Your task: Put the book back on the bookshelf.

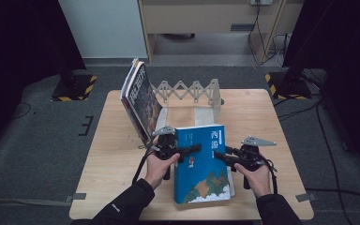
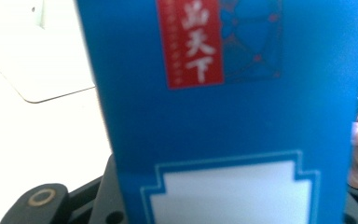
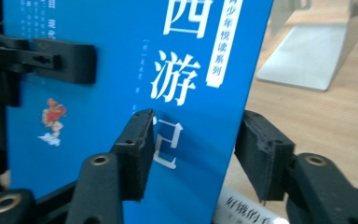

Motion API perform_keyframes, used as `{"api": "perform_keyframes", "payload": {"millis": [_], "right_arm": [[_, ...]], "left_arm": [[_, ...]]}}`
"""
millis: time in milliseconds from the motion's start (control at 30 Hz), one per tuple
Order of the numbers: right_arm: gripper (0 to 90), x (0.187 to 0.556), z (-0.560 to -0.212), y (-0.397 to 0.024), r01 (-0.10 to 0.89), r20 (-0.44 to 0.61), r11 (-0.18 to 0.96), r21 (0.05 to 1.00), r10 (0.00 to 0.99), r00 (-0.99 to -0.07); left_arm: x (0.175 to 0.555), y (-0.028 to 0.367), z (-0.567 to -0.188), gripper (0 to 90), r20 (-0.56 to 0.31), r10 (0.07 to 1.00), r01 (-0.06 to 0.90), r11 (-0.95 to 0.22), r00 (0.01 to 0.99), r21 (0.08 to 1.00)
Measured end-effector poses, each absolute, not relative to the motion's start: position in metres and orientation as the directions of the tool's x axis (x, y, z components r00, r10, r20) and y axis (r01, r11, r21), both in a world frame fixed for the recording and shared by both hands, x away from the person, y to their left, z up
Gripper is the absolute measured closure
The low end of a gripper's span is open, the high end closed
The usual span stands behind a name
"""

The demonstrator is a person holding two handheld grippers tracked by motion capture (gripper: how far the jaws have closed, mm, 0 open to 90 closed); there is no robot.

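Note:
A blue book (image 1: 201,164) with white Chinese title characters is tipped up off the wooden table (image 1: 262,117), in front of the person. My left gripper (image 1: 193,152) is shut on its left edge. One of its fingers (image 3: 65,58) lies across the front cover, and the blue cover (image 2: 242,107) sits close up in the left gripper view. My right gripper (image 1: 221,157) is at the book's right edge. In the right gripper view the gripper (image 3: 193,149) stands open astride that edge (image 3: 200,93), one pad over the cover, the other off past the edge.
A dark-covered book (image 1: 140,101) leans upright at the table's back left against an expanding rack (image 1: 190,90). The rack's pale base plate (image 3: 303,60) lies behind the blue book. A white book (image 3: 244,210) lies under the blue one. Black stands flank the table.

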State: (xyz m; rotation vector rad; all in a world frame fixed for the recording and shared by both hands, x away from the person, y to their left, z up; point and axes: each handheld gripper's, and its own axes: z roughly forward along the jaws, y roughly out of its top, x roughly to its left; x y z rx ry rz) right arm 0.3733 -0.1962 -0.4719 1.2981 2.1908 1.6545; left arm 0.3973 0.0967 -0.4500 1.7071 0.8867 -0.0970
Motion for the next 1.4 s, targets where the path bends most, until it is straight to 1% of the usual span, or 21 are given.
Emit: {"api": "perform_keyframes", "payload": {"millis": [100,133,333,400,433,500,600,667,767,1000,1167,1400], "right_arm": [[44.0,0.374,-0.474,-0.198,0.545,0.374,0.043,0.837,0.682,-0.628],[41.4,0.374,-0.476,-0.198,0.553,0.38,0.041,0.832,0.684,-0.623],[35.8,0.376,-0.486,-0.195,0.604,0.447,0.014,0.797,0.66,-0.604],[37.9,0.376,-0.488,-0.193,0.62,0.47,0.014,0.785,0.639,-0.609],[36.5,0.376,-0.488,-0.191,0.623,0.475,0.014,0.782,0.634,-0.61],[37.1,0.376,-0.488,-0.19,0.625,0.472,0.021,0.781,0.636,-0.611],[44.1,0.377,-0.487,-0.195,0.637,0.499,-0.003,0.771,0.624,-0.601],[46.0,0.376,-0.486,-0.197,0.638,0.503,-0.006,0.77,0.62,-0.602],[46.3,0.376,-0.483,-0.196,0.619,0.473,0.018,0.785,0.627,-0.618],[46.8,0.375,-0.482,-0.195,0.614,0.462,0.027,0.789,0.632,-0.622],[46.6,0.375,-0.481,-0.195,0.611,0.46,0.03,0.791,0.629,-0.627],[40.4,0.376,-0.478,-0.199,0.576,0.464,-0.022,0.817,0.617,-0.635]], "left_arm": [[0.397,0.097,-0.45,57.9,-0.494,0.51,0.603,-0.062,0.704,0.796],[0.397,0.097,-0.45,57.9,-0.496,0.511,0.604,-0.059,0.702,0.794],[0.395,0.097,-0.45,58.0,-0.494,0.515,0.605,-0.061,0.7,0.794],[0.395,0.096,-0.449,58.0,-0.491,0.518,0.605,-0.064,0.7,0.794],[0.394,0.096,-0.449,58.0,-0.489,0.524,0.605,-0.066,0.698,0.793],[0.393,0.095,-0.448,58.0,-0.484,0.529,0.604,-0.068,0.697,0.794],[0.392,0.094,-0.447,57.9,-0.477,0.532,0.598,-0.071,0.7,0.798],[0.391,0.093,-0.446,57.7,-0.472,0.535,0.595,-0.075,0.701,0.8],[0.39,0.092,-0.446,56.6,-0.467,0.535,0.588,-0.071,0.704,0.806],[0.389,0.091,-0.446,56.2,-0.465,0.552,0.593,-0.068,0.692,0.802],[0.391,0.095,-0.444,59.1,-0.499,0.547,0.623,-0.054,0.672,0.78],[0.387,0.095,-0.431,60.4,-0.484,0.546,0.621,-0.086,0.683,0.779]]}}
